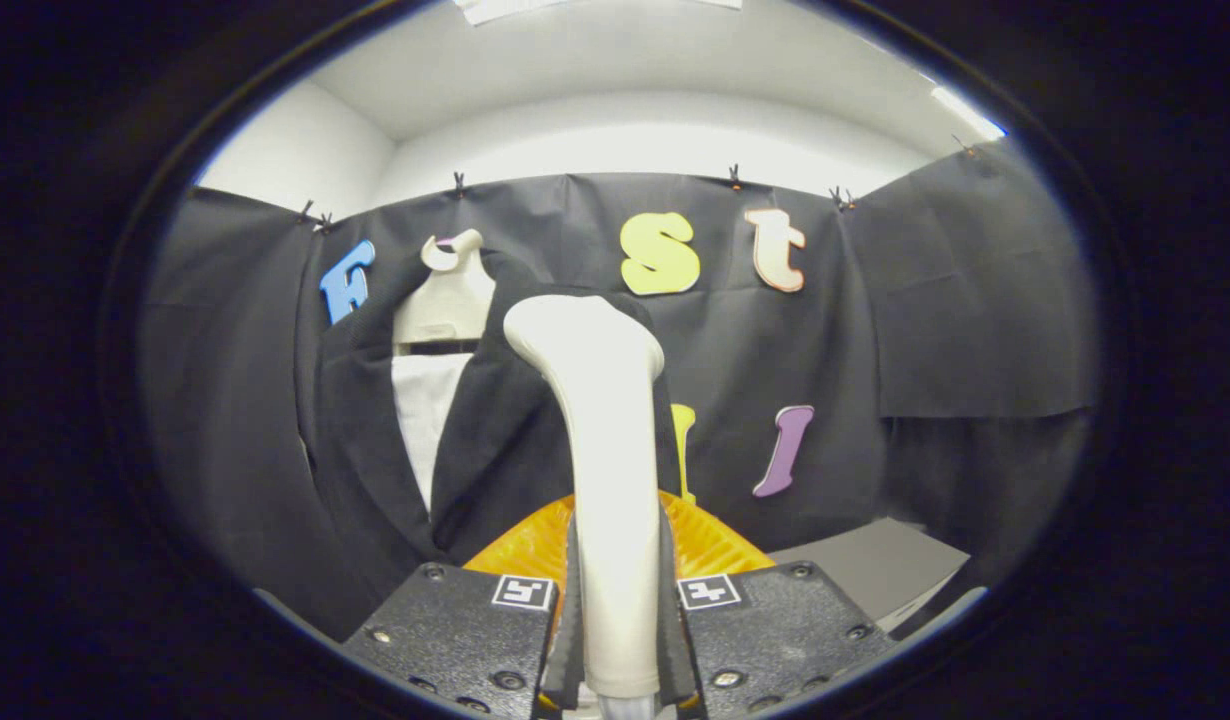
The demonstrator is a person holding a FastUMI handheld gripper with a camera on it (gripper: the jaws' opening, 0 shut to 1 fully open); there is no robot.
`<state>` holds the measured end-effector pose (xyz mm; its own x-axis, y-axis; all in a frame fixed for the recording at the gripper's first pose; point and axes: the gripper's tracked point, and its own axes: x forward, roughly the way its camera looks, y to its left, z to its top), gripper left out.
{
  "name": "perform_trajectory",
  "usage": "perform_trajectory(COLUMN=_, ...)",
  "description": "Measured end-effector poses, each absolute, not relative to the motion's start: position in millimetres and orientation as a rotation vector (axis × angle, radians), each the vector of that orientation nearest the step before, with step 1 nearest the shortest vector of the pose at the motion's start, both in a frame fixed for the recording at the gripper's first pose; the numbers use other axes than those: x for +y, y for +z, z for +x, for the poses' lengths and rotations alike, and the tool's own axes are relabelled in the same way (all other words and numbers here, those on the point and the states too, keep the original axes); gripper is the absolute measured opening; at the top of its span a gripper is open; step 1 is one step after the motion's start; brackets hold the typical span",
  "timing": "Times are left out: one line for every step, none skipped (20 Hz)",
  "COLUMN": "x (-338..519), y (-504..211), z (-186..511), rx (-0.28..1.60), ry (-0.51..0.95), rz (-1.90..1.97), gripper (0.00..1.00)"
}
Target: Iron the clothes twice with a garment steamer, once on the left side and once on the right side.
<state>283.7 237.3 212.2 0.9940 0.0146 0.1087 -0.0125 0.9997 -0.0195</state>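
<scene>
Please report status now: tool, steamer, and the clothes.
Tool shut on steamer handle. Steamer head up at dark jacket on mannequin. Nothing in the way.

Garment steamer point(600, 440): smooth, matt-looking plastic along the handle and head.
Jacket point(375, 450): dark woven cloth, matt, softly creased.
Shirt panel point(425, 420): pale cloth, flat finish.
Mannequin neck point(447, 295): smooth, faintly satin, probably plastic.
Orange stand point(710, 540): ribbed, glossy, translucent-looking plastic.
Gripper point(620, 610): clamped on the steamer handle; its blocks are grainy, rough-textured plastic with metal screw heads.
Table point(875, 565): smooth matt surface.
</scene>
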Motion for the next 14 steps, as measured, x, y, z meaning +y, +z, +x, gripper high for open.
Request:
perform_trajectory(x=245.1, y=218.5, z=289.7, rx=-0.134, ry=0.013, rz=-0.023, gripper=0.32)
perform_trajectory(x=249.6, y=220.4, z=295.6, rx=-0.14, ry=0.007, rz=-0.032, gripper=0.32)
perform_trajectory(x=253.8, y=225.3, z=301.5, rx=-0.162, ry=-0.002, rz=-0.036, gripper=0.32)
perform_trajectory(x=257.5, y=226.0, z=308.1, rx=-0.171, ry=-0.014, rz=-0.05, gripper=0.32)
perform_trajectory(x=260.2, y=223.9, z=312.4, rx=-0.169, ry=-0.022, rz=-0.06, gripper=0.32)
perform_trajectory(x=264.4, y=216.7, z=319.6, rx=-0.155, ry=-0.022, rz=-0.055, gripper=0.32)
perform_trajectory(x=265.8, y=208.6, z=325.3, rx=-0.131, ry=-0.023, rz=-0.048, gripper=0.32)
perform_trajectory(x=264.4, y=204.7, z=326.0, rx=-0.136, ry=-0.038, rz=-0.048, gripper=0.32)
perform_trajectory(x=262.0, y=201.1, z=325.7, rx=-0.134, ry=-0.059, rz=-0.061, gripper=0.32)
perform_trajectory(x=261.2, y=195.3, z=326.0, rx=-0.122, ry=-0.073, rz=-0.067, gripper=0.32)
perform_trajectory(x=261.8, y=190.4, z=324.5, rx=-0.12, ry=-0.077, rz=-0.068, gripper=0.32)
perform_trajectory(x=263.4, y=185.2, z=323.0, rx=-0.12, ry=-0.079, rz=-0.073, gripper=0.32)
perform_trajectory(x=263.6, y=179.6, z=321.5, rx=-0.116, ry=-0.077, rz=-0.075, gripper=0.32)
perform_trajectory(x=262.9, y=173.5, z=321.1, rx=-0.112, ry=-0.073, rz=-0.073, gripper=0.32)
